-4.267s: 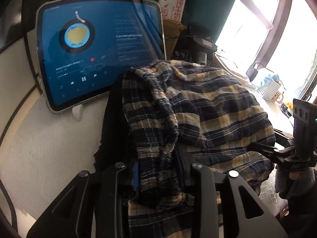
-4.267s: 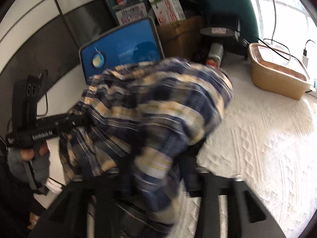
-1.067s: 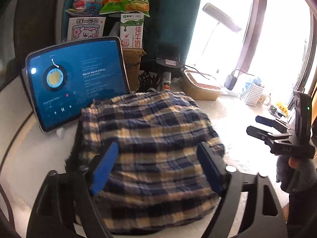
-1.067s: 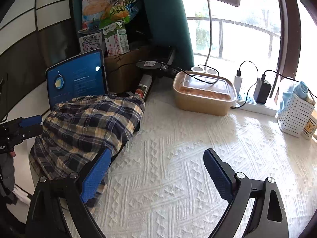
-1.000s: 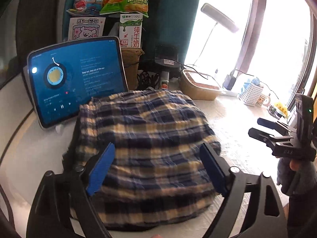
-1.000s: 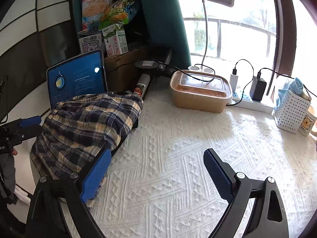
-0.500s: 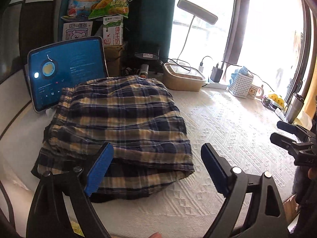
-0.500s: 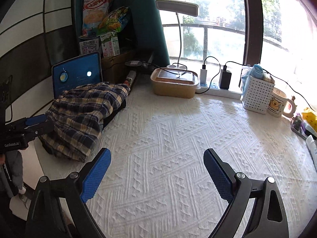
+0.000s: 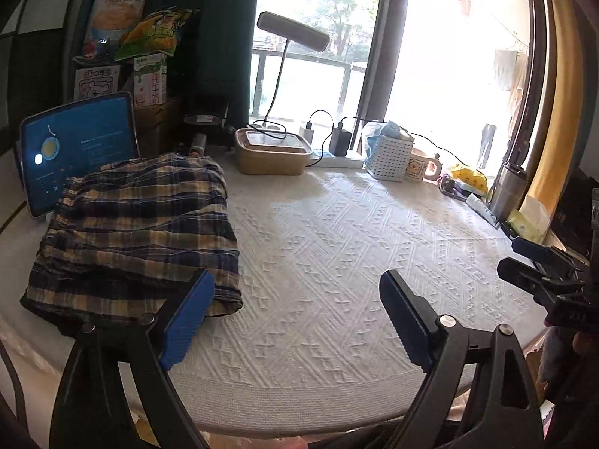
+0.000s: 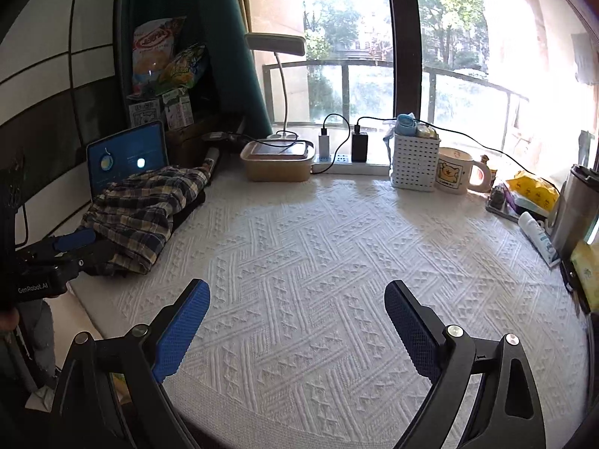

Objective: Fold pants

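My left fingers (image 9: 295,316) stand wide apart with nothing between them, and my right fingers (image 10: 297,327) are just as wide and just as empty, both sets hanging over the near edge of the bench (image 9: 337,247). The pants (image 9: 138,224) lie folded in a squarish bundle at the bench's far left corner, their back edge against the tablet (image 9: 76,146) and their left side close to the bench's left edge. I judge the fold done, or nearly so; what remains is only to leave it alone. The danger is in that placing: the bundle is soft and sits on a dark thing I cannot make out, so a brush from my left fingers could slide a layer off and open the fold. A push toward the back could tip the tablet, which leans upright. The near flap looks loose and slightly lifted, and it could spring open by itself. On the right, the mug (image 10: 455,174), basket (image 10: 413,161) and charger cables crowd the far edge, so a careless sweep there could snag a cable.
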### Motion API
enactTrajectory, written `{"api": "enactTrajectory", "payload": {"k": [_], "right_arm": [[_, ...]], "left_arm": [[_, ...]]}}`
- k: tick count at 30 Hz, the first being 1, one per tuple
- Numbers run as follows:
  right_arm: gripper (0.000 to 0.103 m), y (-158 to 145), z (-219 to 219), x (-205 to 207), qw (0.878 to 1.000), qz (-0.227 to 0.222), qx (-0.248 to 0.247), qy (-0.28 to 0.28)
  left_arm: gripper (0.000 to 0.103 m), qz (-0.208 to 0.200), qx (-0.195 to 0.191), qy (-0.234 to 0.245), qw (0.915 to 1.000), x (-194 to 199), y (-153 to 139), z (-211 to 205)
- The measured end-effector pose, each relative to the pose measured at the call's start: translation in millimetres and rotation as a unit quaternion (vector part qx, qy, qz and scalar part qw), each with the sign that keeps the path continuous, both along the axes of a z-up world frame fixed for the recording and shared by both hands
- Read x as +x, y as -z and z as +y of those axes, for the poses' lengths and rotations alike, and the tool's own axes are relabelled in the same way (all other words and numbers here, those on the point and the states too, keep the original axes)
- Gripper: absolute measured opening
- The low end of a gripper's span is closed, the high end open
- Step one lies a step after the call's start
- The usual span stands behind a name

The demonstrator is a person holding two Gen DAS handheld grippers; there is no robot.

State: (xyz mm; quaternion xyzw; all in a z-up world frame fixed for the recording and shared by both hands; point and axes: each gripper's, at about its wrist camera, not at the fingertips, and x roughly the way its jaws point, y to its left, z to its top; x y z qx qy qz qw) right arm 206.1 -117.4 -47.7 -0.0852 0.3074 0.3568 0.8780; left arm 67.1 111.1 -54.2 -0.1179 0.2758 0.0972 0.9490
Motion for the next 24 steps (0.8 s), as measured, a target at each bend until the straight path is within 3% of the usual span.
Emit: {"api": "enactTrajectory", "payload": {"k": [8, 24], "right_arm": [[0.095, -22.7, -31.5, -24.9, 0.999, -0.029, 0.02, 0.009], [0.096, -73.4, -61.1, -52.5, 0.994, -0.09, 0.04, 0.042]], "left_arm": [[0.096, -0.03, 0.051, -0.025, 0.9979, -6.2, -26.0, -24.0], [0.096, -0.099, 0.083, -0.018, 0.9915, -31.8, -71.2, -48.0]]}}
